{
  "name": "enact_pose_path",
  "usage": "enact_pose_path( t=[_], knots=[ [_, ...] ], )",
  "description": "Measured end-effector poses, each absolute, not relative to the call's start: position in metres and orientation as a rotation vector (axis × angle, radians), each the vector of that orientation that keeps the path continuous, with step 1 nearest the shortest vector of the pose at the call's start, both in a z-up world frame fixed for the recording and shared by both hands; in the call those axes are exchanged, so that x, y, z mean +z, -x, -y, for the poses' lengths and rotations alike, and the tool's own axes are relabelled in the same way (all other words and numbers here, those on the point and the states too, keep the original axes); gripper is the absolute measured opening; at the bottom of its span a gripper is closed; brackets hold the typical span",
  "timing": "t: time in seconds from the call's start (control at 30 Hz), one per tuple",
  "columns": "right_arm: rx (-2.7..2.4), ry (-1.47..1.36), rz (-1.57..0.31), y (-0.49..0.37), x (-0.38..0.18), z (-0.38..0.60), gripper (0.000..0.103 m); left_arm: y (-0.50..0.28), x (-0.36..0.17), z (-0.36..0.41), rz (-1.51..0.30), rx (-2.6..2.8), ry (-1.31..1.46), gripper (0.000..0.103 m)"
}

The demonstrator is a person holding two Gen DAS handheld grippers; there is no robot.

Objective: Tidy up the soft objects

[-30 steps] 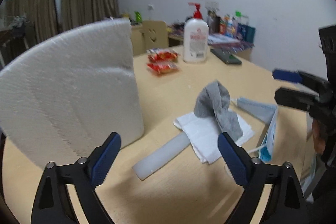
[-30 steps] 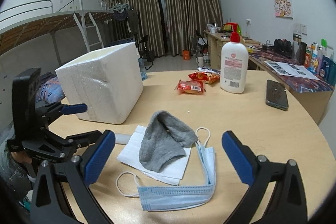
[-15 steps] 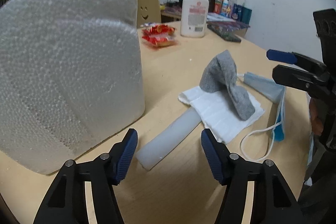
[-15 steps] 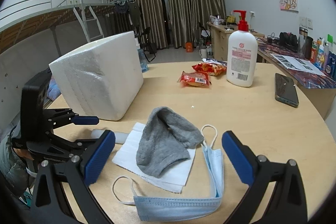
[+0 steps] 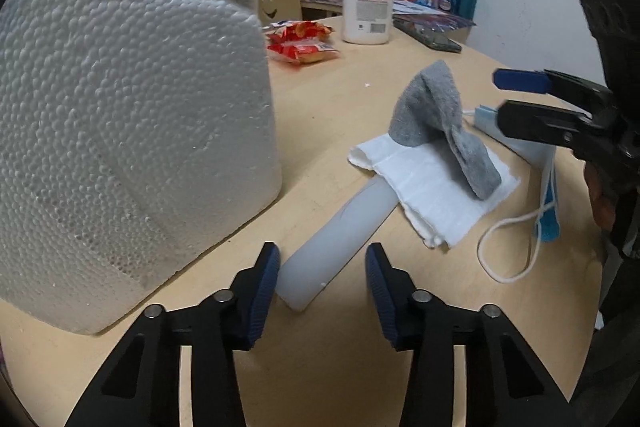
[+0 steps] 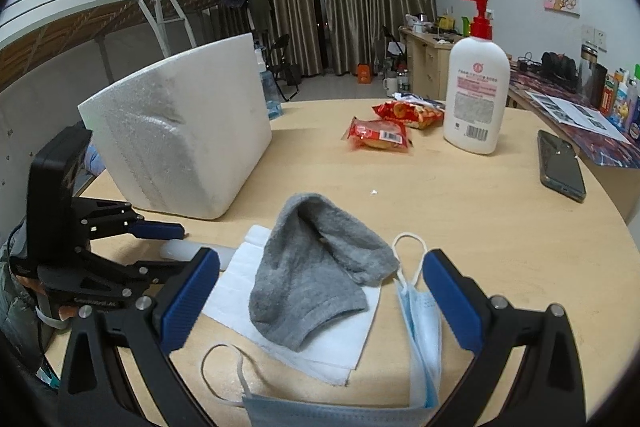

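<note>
Soft objects heaped mid-table, both claws around them.

Largest, the foam box stands at the left of the wooden table. Before it a white folded cloth lies flat, the grey sock slumped on top, a blue face mask beside it. A whitish tube pokes from under the cloth; the left gripper brackets its near end, jaws just narrowed, left pad about touching, right pad clear. The right gripper hangs wide open over the sock.
</note>
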State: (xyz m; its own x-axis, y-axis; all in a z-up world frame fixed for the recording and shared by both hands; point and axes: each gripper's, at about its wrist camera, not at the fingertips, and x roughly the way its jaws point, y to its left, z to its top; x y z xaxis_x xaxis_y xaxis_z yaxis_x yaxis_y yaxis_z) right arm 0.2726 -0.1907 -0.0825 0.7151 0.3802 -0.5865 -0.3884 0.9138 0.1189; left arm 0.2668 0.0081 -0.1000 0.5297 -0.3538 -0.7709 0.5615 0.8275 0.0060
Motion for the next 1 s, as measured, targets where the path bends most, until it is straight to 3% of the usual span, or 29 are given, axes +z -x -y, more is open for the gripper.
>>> enact_pose_path(
  t=[0.03,0.17,0.37,0.57,0.73,0.9,1.0],
  knots=[
    [0.425,0.015,-0.649,-0.273,-0.083,0.19,0.103,-0.267,-0.1,-0.008,-0.85,-0.551,-0.274,0.036],
    [0.428,0.018,-0.655,-0.276,-0.083,0.188,0.103,-0.265,-0.098,-0.013,-0.855,-0.551,-0.284,0.026],
    [0.427,0.02,-0.653,-0.275,-0.083,0.185,0.103,-0.263,-0.097,-0.019,-0.852,-0.596,-0.298,0.025],
    [0.43,0.016,-0.651,-0.276,-0.083,0.185,0.103,-0.262,-0.098,-0.026,-0.847,-0.628,-0.304,0.025],
    [0.433,0.02,-0.659,-0.277,-0.084,0.185,0.103,-0.267,-0.1,-0.029,-0.86,-0.639,-0.324,0.044],
    [0.442,0.012,-0.664,-0.28,-0.085,0.186,0.103,-0.269,-0.099,-0.035,-0.88,-0.67,-0.311,0.044],
    [0.443,0.006,-0.671,-0.283,-0.086,0.185,0.103,-0.267,-0.098,-0.031,-0.872,-0.675,-0.326,0.025]
  ],
)
